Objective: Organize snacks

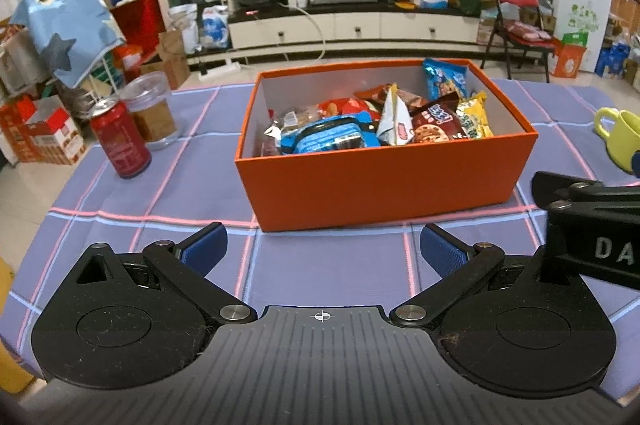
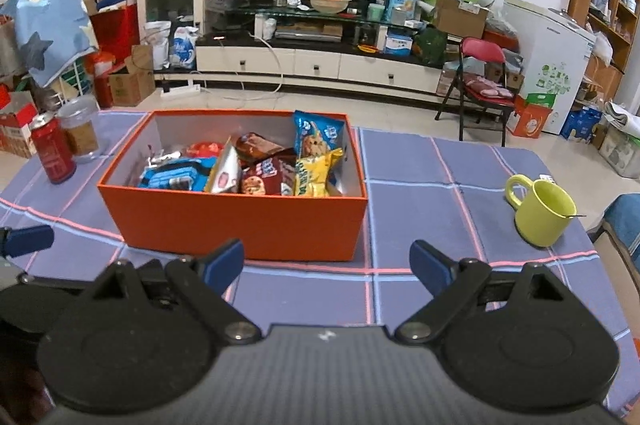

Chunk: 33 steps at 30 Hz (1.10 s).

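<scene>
The left gripper and right gripper both hang with jaws spread wide and nothing between them, low over the checked cloth. From either gripper the orange box sits at twelve o'clock just ahead, with the snacks packed inside it. A red can stands at ten o'clock of the box, a green mug at three o'clock.
</scene>
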Motion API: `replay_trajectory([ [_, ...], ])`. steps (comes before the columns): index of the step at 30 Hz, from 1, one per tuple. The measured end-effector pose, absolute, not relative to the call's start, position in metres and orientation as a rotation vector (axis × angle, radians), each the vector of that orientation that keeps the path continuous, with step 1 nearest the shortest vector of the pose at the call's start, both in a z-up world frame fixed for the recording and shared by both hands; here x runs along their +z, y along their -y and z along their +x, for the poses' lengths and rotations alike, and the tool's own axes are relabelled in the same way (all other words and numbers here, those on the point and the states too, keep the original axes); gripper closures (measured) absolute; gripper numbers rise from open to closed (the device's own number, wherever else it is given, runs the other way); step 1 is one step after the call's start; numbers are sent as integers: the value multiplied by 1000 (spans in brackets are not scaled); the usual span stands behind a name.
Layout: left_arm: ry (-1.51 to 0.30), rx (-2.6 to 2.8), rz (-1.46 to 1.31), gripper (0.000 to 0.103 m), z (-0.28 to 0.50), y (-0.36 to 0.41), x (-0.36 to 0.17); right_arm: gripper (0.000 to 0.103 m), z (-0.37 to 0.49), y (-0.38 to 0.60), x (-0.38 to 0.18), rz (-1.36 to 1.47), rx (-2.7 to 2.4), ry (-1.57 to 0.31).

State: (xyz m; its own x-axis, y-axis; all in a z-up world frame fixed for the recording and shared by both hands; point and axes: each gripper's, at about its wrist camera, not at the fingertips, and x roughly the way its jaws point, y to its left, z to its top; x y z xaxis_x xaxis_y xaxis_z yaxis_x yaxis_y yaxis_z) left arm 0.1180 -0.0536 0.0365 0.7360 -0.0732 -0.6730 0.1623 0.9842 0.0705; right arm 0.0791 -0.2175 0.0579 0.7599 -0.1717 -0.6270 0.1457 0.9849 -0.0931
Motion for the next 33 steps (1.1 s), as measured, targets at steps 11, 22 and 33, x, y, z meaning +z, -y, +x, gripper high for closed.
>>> replay_trajectory([
  [11, -763, -130, 131, 10, 118, 57, 32, 12, 80, 214, 54, -42, -164, -695],
  [22, -746, -97, 144, 10, 118, 57, 32, 12, 80, 211, 53, -41, -161, -696],
  [33, -741, -118, 175, 11, 113, 64, 31, 12, 83, 210, 50, -37, -153, -698],
])
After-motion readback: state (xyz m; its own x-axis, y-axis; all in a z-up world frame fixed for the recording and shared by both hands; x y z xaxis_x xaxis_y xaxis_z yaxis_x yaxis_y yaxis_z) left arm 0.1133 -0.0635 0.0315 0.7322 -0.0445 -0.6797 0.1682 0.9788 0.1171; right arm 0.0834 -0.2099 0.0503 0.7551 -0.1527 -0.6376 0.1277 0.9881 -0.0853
